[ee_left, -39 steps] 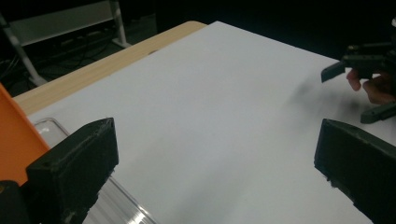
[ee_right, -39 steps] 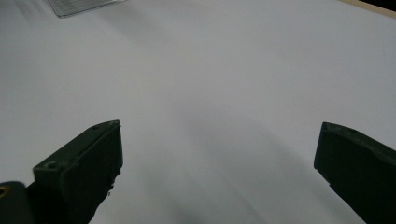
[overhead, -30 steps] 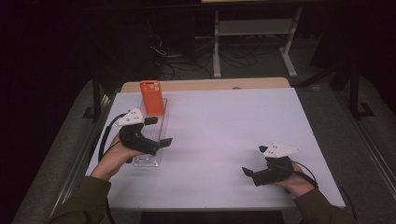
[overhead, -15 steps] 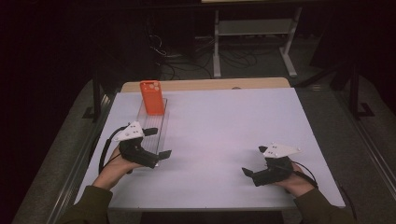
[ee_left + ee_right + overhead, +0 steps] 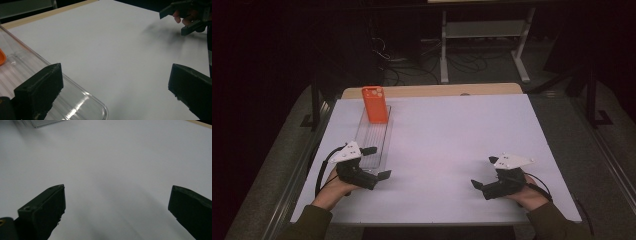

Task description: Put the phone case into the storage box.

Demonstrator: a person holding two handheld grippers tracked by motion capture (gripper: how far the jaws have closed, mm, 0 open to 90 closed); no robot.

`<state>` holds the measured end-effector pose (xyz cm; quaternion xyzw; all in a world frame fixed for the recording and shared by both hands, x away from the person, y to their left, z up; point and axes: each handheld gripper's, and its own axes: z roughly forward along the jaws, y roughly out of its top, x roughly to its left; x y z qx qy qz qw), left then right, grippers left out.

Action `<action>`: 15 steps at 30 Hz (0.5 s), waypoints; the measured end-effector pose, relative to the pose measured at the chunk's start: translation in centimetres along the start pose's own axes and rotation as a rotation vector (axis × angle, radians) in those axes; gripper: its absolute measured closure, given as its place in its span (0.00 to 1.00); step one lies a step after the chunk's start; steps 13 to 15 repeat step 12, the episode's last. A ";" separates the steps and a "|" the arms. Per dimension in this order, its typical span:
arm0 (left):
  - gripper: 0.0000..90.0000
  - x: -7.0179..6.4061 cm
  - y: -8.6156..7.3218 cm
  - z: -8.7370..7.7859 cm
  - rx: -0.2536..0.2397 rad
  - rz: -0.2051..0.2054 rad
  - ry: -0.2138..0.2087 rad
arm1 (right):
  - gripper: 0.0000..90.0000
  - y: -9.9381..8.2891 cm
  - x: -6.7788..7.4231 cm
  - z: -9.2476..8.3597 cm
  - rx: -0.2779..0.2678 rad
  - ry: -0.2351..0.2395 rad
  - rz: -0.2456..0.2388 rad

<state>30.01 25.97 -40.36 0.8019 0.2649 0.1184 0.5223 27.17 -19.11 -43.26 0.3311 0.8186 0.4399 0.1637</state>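
Dark floor and tangled cables surround the white table (image 5: 452,135), and most of the room beyond it is too dim to read. Along the table's left edge lies a clear plastic tray (image 5: 374,137), running from near the far left corner toward you; its see-through walls are hard to trace against the white top. At the tray's far end an orange phone case (image 5: 375,104) stands propped, and in the left gripper view just a sliver of it shows, cut off by the picture's edge. Your left gripper (image 5: 374,162) sits near the near left corner, at the tray's near end, jaws spread wide and holding nothing. One jaw lies over the tray's near rounded corner, the other out over bare table; whether that jaw touches the plastic you cannot tell from these views. The phone case is well apart from this gripper, at the opposite end of the tray. Your left hand (image 5: 334,182) is partly hidden under the gripper's body. Across the middle, the table is bare white. Near the near right corner your right gripper (image 5: 482,186) rests low over the table, jaws likewise wide apart with nothing between them, pointing toward the table's middle, far from the tray and case.
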 end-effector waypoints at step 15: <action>0.00 0.0 -0.2 -0.2 -0.006 -0.014 -0.001 | 0.01 0.0 0.0 0.0 -0.002 -0.003 -0.011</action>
